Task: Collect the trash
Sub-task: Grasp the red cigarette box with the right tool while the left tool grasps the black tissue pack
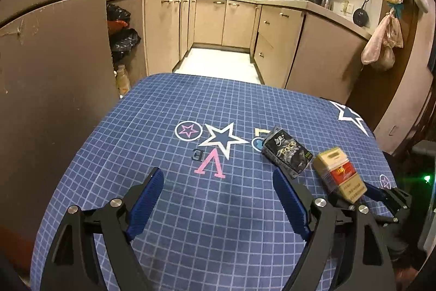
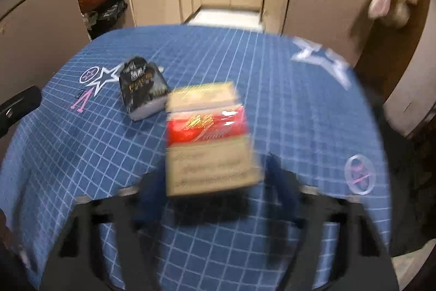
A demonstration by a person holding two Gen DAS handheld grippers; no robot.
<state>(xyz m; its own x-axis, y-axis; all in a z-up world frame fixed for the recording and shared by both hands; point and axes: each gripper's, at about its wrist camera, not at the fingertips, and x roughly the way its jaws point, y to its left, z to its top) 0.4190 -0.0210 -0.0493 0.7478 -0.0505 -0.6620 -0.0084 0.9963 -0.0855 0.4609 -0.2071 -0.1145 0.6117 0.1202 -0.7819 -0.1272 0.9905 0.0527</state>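
Note:
A gold and red cigarette box (image 1: 339,176) (image 2: 209,138) and a black tissue pack (image 1: 287,152) (image 2: 143,86) lie on the blue checked tablecloth (image 1: 169,113) (image 2: 286,105). My left gripper (image 1: 218,179) is open and empty over the cloth, left of both items. My right gripper (image 2: 215,176) is open, its blurred fingers on either side of the near end of the cigarette box. It also shows in the left wrist view (image 1: 357,195) behind the box. The right wrist view is motion-blurred.
The table's far edge drops to a kitchen floor (image 1: 218,62) with beige cabinets (image 1: 226,21) around it. Black trash bags (image 1: 121,37) (image 2: 106,7) sit at the left beside a brown panel (image 1: 54,72).

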